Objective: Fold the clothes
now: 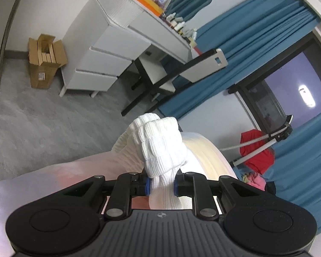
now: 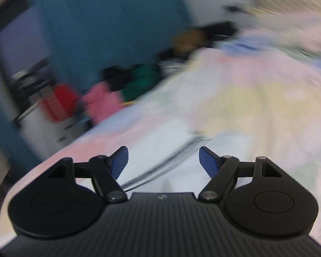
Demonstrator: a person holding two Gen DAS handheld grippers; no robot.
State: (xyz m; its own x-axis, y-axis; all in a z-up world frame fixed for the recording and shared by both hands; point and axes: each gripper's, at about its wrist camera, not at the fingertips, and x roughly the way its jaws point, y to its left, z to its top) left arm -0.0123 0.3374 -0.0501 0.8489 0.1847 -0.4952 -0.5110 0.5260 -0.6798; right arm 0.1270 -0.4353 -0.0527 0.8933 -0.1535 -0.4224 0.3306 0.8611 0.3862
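Note:
My left gripper [image 1: 161, 185] is shut on a white ribbed knit garment [image 1: 160, 145], which bunches up thickly in front of the jaws and hangs down behind them. It is held above the pastel bed cover [image 1: 32, 177]. My right gripper [image 2: 163, 160] is open and empty, with blue pads [image 2: 119, 160] wide apart, above the pastel bed cover [image 2: 235, 98]. The right wrist view is heavily motion-blurred. A pale garment with a dark line [image 2: 160, 165] seems to lie on the bed under the right gripper, too blurred to identify.
A white dresser and desk [image 1: 109, 49] with a chair [image 1: 160, 72] stand across the grey floor [image 1: 42, 124], beside a cardboard box [image 1: 45, 60]. Blue curtains [image 1: 256, 36] frame a dark window. Red [image 2: 60, 102], pink [image 2: 100, 102] and green [image 2: 139, 81] clothes are piled at the bed's far side.

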